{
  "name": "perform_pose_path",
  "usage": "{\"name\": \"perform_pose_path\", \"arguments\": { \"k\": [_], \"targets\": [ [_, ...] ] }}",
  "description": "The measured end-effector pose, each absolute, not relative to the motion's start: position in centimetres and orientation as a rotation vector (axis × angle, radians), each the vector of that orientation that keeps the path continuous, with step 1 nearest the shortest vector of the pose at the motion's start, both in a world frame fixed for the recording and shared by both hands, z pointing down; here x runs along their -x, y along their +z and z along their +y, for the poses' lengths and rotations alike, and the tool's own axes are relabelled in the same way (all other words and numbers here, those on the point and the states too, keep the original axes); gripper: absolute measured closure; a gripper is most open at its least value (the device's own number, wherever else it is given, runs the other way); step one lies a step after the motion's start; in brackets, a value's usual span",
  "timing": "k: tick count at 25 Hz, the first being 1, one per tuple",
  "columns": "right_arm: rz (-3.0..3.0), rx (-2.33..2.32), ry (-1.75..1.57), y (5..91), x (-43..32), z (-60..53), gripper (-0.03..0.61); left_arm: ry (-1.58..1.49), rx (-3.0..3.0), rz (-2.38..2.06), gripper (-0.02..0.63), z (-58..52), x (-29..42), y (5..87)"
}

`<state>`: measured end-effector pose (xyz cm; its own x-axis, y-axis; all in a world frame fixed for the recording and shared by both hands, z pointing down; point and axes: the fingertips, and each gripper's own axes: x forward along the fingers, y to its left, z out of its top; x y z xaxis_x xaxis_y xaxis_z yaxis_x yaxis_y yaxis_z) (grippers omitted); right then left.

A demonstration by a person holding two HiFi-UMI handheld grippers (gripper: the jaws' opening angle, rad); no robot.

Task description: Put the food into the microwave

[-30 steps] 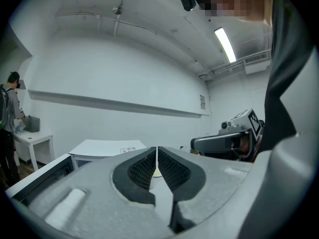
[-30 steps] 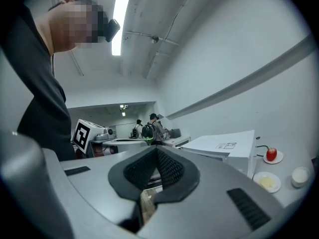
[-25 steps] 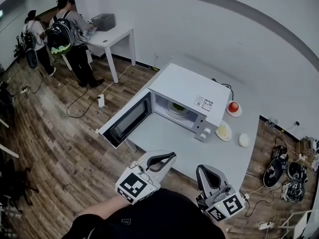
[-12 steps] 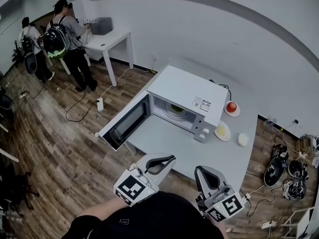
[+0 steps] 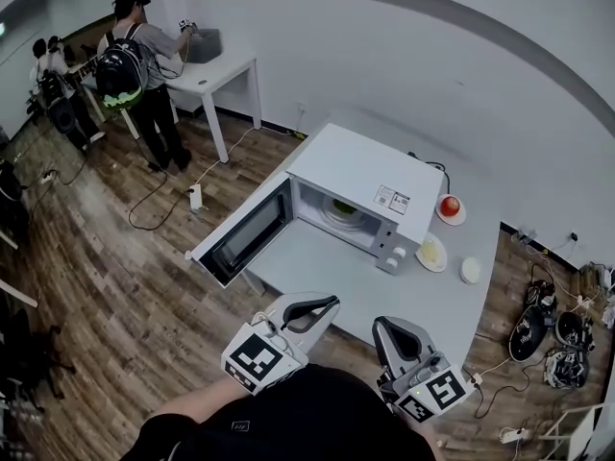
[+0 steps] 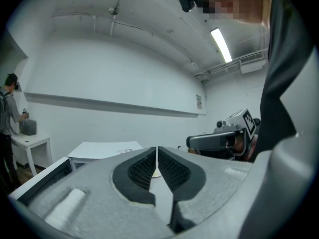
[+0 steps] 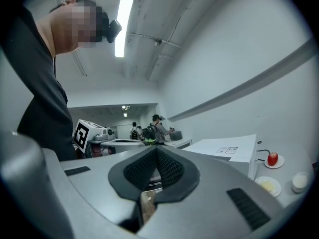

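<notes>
Green food (image 5: 343,206) inside open microwave (image 5: 360,169)

1. White walls (image 5: 404,56) all round, with a grey band curving across, way beyond the left gripper (image 5: 332,302) and its fingers (image 5: 300,323).
2. Dark wood-plank floor (image 5: 115,286) left of the fingers, with a white power strip (image 5: 194,195) and cables lying on it.
3. Grey table (image 5: 327,267) right ahead of the fingers.
4. Small white table (image 5: 216,73) far ahead-left, against the wall.
5. Tube light (image 7: 122,26) on the ceiling, high above the fingers.
</notes>
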<state>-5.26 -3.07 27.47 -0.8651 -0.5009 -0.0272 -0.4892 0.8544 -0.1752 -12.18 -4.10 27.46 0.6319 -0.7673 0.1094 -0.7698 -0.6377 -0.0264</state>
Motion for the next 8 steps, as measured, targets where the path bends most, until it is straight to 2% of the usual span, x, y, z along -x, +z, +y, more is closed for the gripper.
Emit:
{"name": "perform_pose_path", "arguments": {
  "k": [8],
  "targets": [
    [2.985,0.781,-0.187,26.7,5.54,-3.59,0.566,0.137,-2.834,-1.329,0.594,-4.61,12.09,26.84]
  ]
}}
